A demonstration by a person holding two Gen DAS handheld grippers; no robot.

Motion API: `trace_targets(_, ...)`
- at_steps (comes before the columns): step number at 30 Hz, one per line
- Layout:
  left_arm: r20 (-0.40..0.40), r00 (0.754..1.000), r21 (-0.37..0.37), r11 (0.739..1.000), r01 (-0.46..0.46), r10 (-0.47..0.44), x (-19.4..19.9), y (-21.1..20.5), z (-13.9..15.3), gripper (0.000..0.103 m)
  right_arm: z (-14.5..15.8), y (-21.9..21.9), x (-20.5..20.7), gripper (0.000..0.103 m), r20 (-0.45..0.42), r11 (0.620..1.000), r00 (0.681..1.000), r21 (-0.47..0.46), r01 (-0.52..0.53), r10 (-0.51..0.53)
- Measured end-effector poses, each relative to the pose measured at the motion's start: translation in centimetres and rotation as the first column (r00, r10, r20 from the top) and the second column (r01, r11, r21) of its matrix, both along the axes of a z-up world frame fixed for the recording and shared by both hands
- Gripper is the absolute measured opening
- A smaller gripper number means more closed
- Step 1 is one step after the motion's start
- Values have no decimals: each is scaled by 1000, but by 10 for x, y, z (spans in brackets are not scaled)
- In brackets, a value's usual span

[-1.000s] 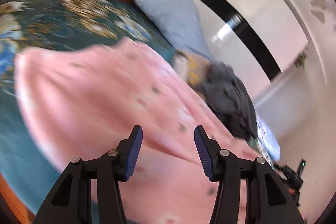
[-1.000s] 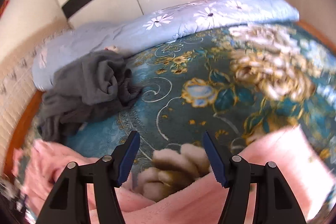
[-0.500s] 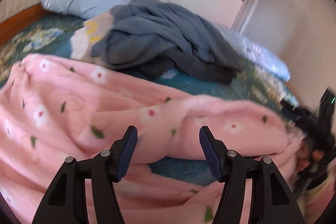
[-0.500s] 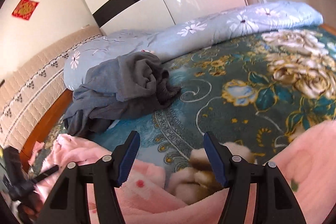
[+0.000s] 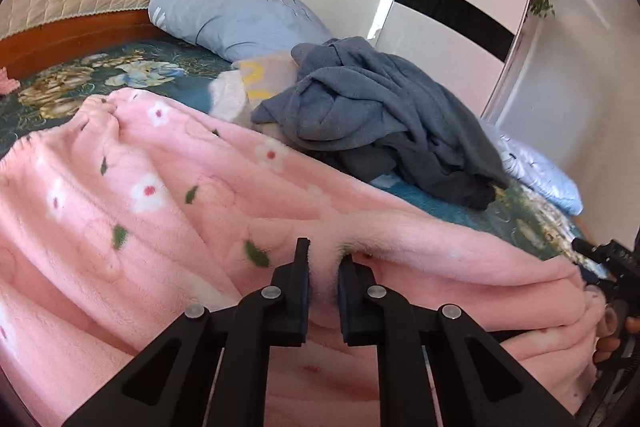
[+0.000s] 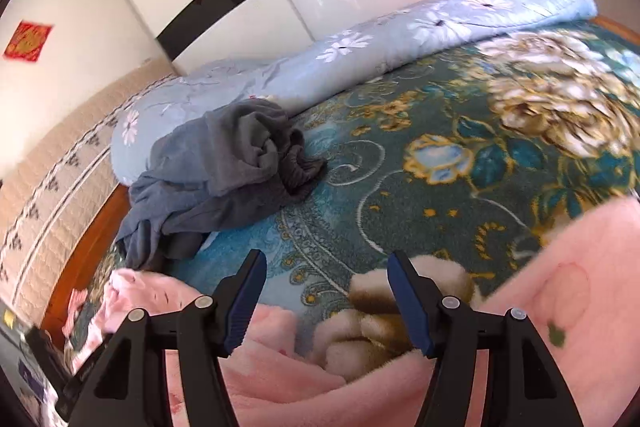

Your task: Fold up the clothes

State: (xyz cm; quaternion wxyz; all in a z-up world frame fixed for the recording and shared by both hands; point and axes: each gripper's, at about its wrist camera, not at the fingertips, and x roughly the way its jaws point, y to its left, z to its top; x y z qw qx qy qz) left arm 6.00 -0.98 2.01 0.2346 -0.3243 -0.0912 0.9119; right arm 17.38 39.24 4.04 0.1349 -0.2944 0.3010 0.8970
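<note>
A pink fleece garment (image 5: 168, 203) with white flowers and green leaves lies spread over the bed. My left gripper (image 5: 323, 269) is shut on a fold of its edge. In the right wrist view the same pink garment (image 6: 576, 291) lies at the bottom and right. My right gripper (image 6: 326, 291) is open and empty just above the garment's edge, over the bedspread. The right gripper also shows at the far right of the left wrist view (image 5: 616, 275).
A crumpled dark grey garment (image 5: 380, 123) lies on the teal floral bedspread (image 6: 460, 155) behind the pink one. A light blue pillow (image 5: 232, 11) and blue quilt (image 6: 420, 35) lie at the far side. The wooden bed frame (image 5: 60, 39) and wardrobe (image 5: 440, 7) stand beyond.
My left gripper has closed from open onto a fold of the pink garment. The right gripper has stayed open and moved a little closer to the garment's edge.
</note>
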Motion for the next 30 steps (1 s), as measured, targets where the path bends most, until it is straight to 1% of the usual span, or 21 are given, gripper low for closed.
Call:
trace_targets(3, -5, 1000, 10, 1000, 13, -13, 1, -1, 0, 12, -10, 7, 8, 67, 92, 996, 995, -74, 56, -49)
trace_targets(6, 8, 1000, 29, 999, 21, -21, 0, -2, -2, 12, -24, 6, 23, 66, 206, 990, 977, -116, 78, -53)
trace_targets(7, 13, 1000, 40, 999, 22, -23, 0, -4, -3, 12, -27, 4, 30, 66, 227, 989, 973, -125, 73, -43)
trace_targets(9, 20, 999, 55, 998, 25, -26, -1, -5, -3, 12, -23, -1, 39, 66, 224, 991, 975, -128, 34, -4)
trace_targets(10, 22, 999, 59, 998, 26, -27, -1, -6, -3, 12, -20, -4, 43, 66, 228, 993, 974, -122, 10, 18)
trace_targets(12, 23, 999, 63, 998, 28, -30, -1, -6, -3, 12, -10, -19, 36, 66, 278, 997, 957, -27, -74, 78)
trace_targets(14, 21, 999, 70, 997, 28, -30, 0, -7, -3, 12, -3, -34, 26, 66, 316, 983, 938, 60, -172, 145)
trace_targets(15, 21, 999, 75, 997, 27, -29, 0, -8, -3, 12, 0, -41, 20, 66, 331, 970, 926, 93, -225, 183)
trace_targets(17, 21, 999, 86, 996, 25, -27, 0, -10, -3, 12, 4, -50, 7, 66, 335, 937, 902, 122, -328, 272)
trace_targets(18, 24, 999, 95, 995, 22, -24, -1, -12, -3, 12, 5, -55, 1, 66, 338, 915, 886, 137, -380, 318)
trace_targets(20, 34, 999, 116, 993, 13, -18, -3, -16, -4, 12, 2, -64, -11, 66, 383, 866, 841, 169, -470, 382)
trace_targets(21, 42, 999, 130, 991, 10, -16, -4, -18, -6, 12, -3, -68, -17, 66, 411, 854, 826, 179, -489, 386)
trace_targets(22, 49, 999, 142, 990, 9, -16, -5, -19, -6, 12, -7, -69, -19, 60, 423, 853, 818, 171, -493, 389)
trace_targets(23, 53, 998, 150, 989, 9, -17, -6, -20, -7, 12, -10, -68, -21, 51, 415, 856, 815, 142, -496, 403)
trace_targets(24, 54, 998, 154, 988, 9, -18, -6, -21, -7, 12, -13, -68, -21, 32, 396, 860, 814, 106, -500, 425)
trace_targets(25, 52, 998, 151, 988, 10, -18, -5, -20, -7, 12, -12, -70, -19, 21, 386, 863, 818, 97, -495, 426)
trace_targets(27, 51, 998, 143, 990, 13, -20, -6, -18, -5, 12, -7, -73, -16, 13, 383, 870, 831, 122, -478, 403)
trace_targets(29, 59, 998, 132, 991, 24, -32, -11, -11, 1, 11, 3, -72, -17, 10, 378, 878, 848, 153, -453, 372)
trace_targets(30, 54, 998, 128, 991, 31, -38, -13, -8, 7, 10, 14, -66, -21, 9, 365, 886, 868, 190, -423, 336)
